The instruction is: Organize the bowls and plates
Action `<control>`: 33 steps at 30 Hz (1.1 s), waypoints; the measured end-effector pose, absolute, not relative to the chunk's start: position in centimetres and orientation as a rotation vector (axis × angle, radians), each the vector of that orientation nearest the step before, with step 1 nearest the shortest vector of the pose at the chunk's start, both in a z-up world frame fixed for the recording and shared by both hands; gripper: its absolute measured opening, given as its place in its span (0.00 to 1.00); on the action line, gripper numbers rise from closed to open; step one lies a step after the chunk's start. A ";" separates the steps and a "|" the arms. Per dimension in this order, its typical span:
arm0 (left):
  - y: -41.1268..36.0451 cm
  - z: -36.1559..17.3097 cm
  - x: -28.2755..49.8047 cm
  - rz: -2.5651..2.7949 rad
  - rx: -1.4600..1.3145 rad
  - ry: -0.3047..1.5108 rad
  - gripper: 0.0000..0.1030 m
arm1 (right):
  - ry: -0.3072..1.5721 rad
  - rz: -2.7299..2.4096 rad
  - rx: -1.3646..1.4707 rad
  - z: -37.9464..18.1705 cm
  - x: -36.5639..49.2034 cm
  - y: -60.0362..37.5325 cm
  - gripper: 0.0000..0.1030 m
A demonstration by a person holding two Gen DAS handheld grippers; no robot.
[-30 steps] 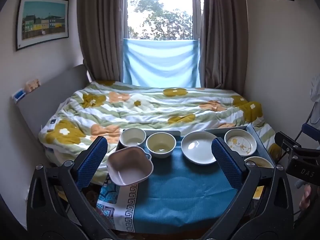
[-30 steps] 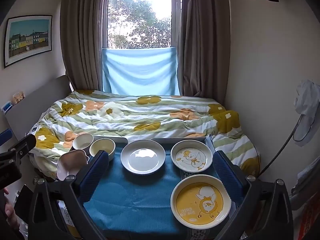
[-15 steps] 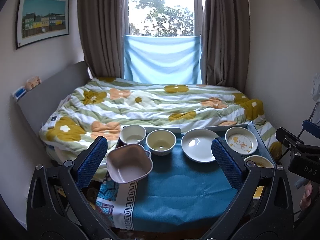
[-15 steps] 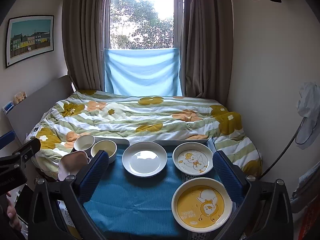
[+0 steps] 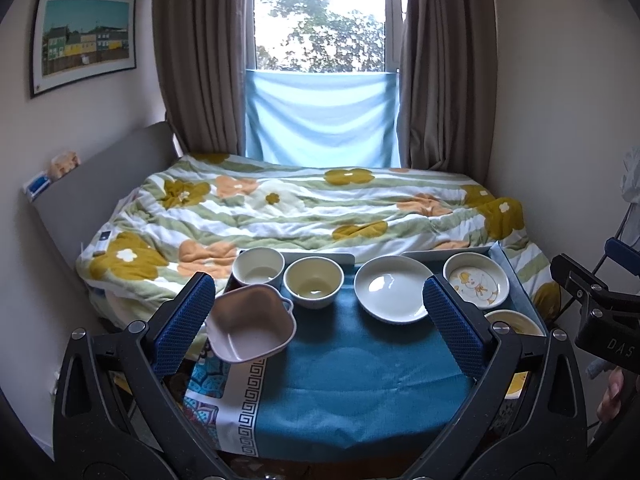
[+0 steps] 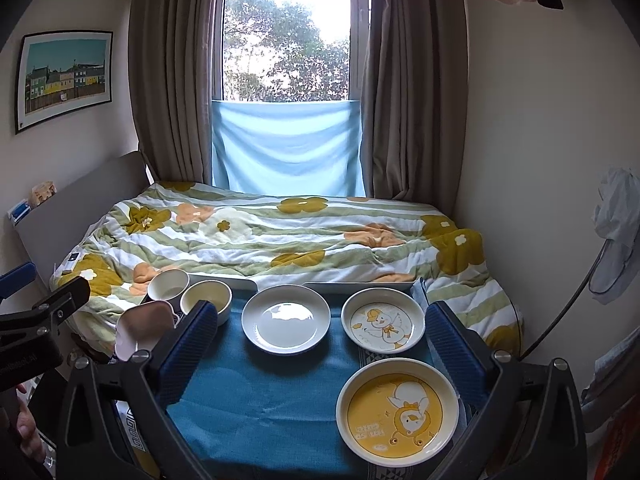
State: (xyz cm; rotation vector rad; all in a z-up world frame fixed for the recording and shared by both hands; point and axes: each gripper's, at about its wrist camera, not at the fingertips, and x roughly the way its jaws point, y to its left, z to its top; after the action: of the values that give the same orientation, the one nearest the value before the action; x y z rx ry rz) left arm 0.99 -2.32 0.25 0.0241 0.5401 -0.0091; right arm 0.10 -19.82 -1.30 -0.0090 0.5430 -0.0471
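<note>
On the blue-clothed table (image 5: pixel 340 380) stand a pink square bowl (image 5: pixel 250 330) at the left, a white bowl (image 5: pixel 258 267), a cream bowl (image 5: pixel 314 282), a plain white plate (image 5: pixel 394 289) and a duck-print white plate (image 5: pixel 476 280). A yellow duck plate (image 6: pixel 398 410) sits at the front right. My left gripper (image 5: pixel 320 320) is open and empty, held above the table's near half. My right gripper (image 6: pixel 320 348) is open and empty above the table, with the yellow plate below its right finger.
A bed with a flowered quilt (image 5: pixel 304 212) lies right behind the table. Curtains and a window stand at the back. A wall is close on the right; a covered fan (image 6: pixel 616 240) stands there. The table's front edge (image 5: pixel 320 446) is near me.
Both grippers have risen and drawn back slightly, so the dishes sit a little lower in view. No dish has moved.
</note>
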 end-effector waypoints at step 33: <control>-1.3 0.1 1.0 0.001 0.022 0.565 1.00 | 0.536 -0.036 -0.014 -1.2 -0.1 -19.4 1.00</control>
State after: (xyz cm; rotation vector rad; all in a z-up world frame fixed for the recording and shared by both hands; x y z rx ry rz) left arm 1.02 -1.29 0.05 0.0222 0.5654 0.0011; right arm -0.07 -19.44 -1.24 -0.0140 0.5364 -0.0359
